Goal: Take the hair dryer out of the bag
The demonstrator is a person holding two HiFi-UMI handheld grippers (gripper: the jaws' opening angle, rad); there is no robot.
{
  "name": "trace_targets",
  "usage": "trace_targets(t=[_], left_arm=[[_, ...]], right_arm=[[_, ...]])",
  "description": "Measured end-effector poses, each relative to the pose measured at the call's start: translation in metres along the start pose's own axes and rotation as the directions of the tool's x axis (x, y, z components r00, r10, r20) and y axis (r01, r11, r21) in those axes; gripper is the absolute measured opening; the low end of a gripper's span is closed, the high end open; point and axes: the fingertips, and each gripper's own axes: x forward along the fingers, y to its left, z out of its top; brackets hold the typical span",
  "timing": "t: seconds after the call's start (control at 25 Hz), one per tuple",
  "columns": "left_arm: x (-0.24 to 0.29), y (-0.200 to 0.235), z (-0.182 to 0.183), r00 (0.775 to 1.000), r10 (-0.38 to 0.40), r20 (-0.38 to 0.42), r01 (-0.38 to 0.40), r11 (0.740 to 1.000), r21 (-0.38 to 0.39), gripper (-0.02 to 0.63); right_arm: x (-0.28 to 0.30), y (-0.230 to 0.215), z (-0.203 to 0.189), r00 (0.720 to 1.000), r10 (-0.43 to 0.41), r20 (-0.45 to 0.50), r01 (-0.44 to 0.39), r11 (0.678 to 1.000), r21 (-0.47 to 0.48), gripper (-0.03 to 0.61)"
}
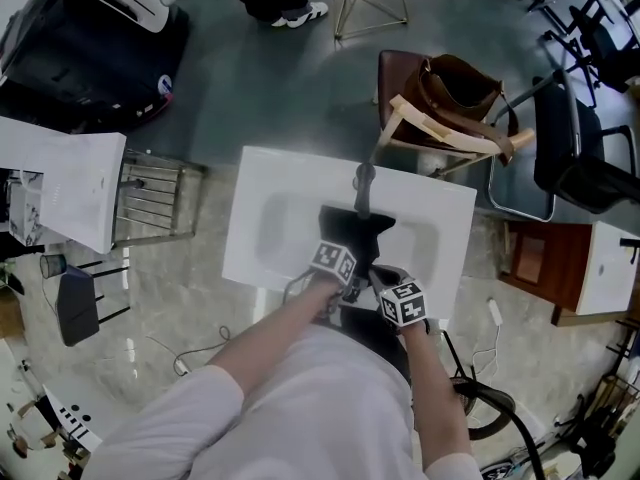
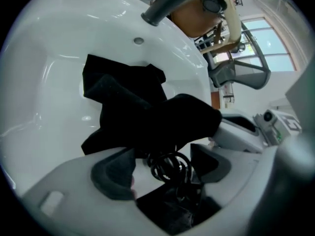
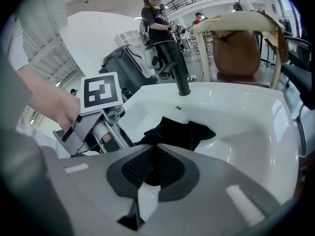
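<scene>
A black bag point(image 1: 356, 230) lies crumpled in the white sink basin point(image 1: 270, 218), below the faucet point(image 1: 363, 188). My left gripper point(image 1: 352, 286) is at the bag's near end and stands open. In the left gripper view a coiled black cord point(image 2: 170, 167) sits between its wide pads point(image 2: 115, 173), which do not press on it, with the bag point(image 2: 142, 112) just beyond. The hair dryer's body I cannot make out. My right gripper point(image 3: 153, 168) is shut on a fold of the bag point(image 3: 179, 129), and the left gripper's marker cube point(image 3: 101, 92) is close on its left.
Behind the sink stands a chair holding a brown handbag point(image 1: 455, 88). A wire rack point(image 1: 150, 203) and a white table point(image 1: 60, 183) are at the left. A black chair point(image 1: 580, 148) is at the right. People stand in the background point(image 3: 156, 18).
</scene>
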Motion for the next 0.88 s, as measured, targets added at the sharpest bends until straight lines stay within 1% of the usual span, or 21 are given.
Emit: trace_targets(t=[0.28, 0.52, 0.64, 0.76, 0.88], left_arm=[[0.014, -0.001, 0.006, 0.998, 0.049, -0.027, -0.049, 0.999, -0.008, 0.347], [0.023, -0.003, 0.007, 0.993, 0.092, -0.076, -0.09, 0.996, 0.024, 0.347], [0.024, -0.002, 0.007, 0.992, 0.079, -0.095, -0.078, 0.997, 0.015, 0.33], [0.022, 0.001, 0.006, 0.993, 0.05, -0.103, -0.053, 0.998, -0.024, 0.311], [0.017, 0.002, 0.004, 0.995, 0.025, -0.092, -0.032, 0.997, -0.066, 0.291]], right_arm=[[-0.006, -0.004, 0.005, 1.0, 0.004, 0.012, -0.004, 1.0, -0.013, 0.018], [-0.008, -0.01, 0.01, 1.0, -0.006, 0.02, 0.006, 1.0, -0.02, 0.018], [-0.009, -0.013, 0.012, 1.0, -0.003, 0.021, 0.004, 1.0, -0.021, 0.018], [-0.01, -0.014, 0.013, 1.0, 0.009, 0.018, -0.008, 1.0, -0.028, 0.018], [-0.013, -0.016, 0.011, 1.0, 0.019, 0.012, -0.019, 0.999, -0.032, 0.018]])
